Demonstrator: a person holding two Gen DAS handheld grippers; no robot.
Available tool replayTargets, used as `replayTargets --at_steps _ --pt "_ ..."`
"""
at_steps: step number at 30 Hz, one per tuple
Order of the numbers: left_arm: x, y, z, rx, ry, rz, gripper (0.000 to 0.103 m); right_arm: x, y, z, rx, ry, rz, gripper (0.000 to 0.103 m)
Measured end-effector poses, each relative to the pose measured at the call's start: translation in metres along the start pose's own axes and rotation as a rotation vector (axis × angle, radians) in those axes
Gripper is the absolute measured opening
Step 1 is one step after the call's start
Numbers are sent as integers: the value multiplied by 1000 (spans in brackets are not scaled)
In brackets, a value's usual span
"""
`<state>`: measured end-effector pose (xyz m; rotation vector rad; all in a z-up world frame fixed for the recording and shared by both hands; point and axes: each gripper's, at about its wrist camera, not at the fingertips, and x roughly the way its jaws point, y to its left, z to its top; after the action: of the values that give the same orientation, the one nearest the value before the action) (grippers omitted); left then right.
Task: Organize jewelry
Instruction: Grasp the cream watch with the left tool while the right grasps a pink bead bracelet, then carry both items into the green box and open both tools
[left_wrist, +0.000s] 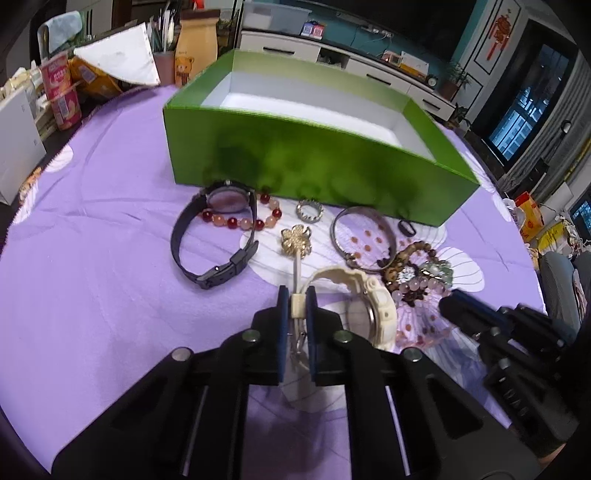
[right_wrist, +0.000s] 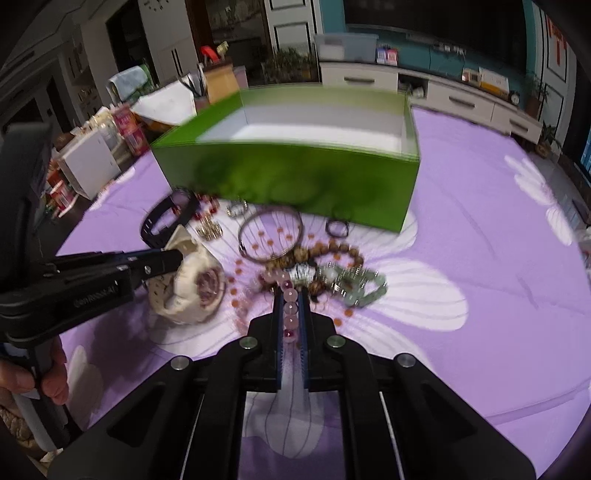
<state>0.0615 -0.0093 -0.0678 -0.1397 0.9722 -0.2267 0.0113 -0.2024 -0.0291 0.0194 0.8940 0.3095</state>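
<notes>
From my left wrist view, my left gripper (left_wrist: 297, 295) is pinched down on the strap of the cream watch (left_wrist: 364, 306), which lies on the purple cloth (left_wrist: 110, 280) near me. Beyond it sit the gold flower brooch (left_wrist: 294, 240), a small silver ring (left_wrist: 308, 211), the black watch (left_wrist: 218, 236) lying over a red and peach bead bracelet (left_wrist: 240, 219), a metal bangle (left_wrist: 364, 238) and, to the right, a heap of bead bracelets (left_wrist: 417, 269). A small dark ring (left_wrist: 407, 228) lies just beside the green box (left_wrist: 314, 166) at the far side. What I can see of the box's white inside is bare, so I judge that nothing has been put away yet. My right gripper (left_wrist: 448, 302) reaches into the heap from the right.

From my right wrist view, my right gripper (right_wrist: 290, 314) has its 2 pads closed on a strand of pink beads (right_wrist: 290, 306) pulled from the near edge of the heap. The left gripper (right_wrist: 173, 260) comes in from the left, tips on the cream watch (right_wrist: 192, 284). The green box (right_wrist: 295, 177) stands far, blurred, its visible floor again bare.

I'd say the sorting is barely begun: 2 pieces gripped but neither is boxed, and everything else is left on the cloth.
</notes>
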Motion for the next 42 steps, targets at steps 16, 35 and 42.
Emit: replayTargets --at_steps 16,35,42 --pt "-44 -12 81 78 -207 8 9 -40 -21 89 -9 -233 -5 7" --pt "6 2 156 65 -198 100 66 42 -53 139 104 -128 44 40" --pt "-28 36 135 4 -219 125 72 5 -63 116 128 -175 44 46"
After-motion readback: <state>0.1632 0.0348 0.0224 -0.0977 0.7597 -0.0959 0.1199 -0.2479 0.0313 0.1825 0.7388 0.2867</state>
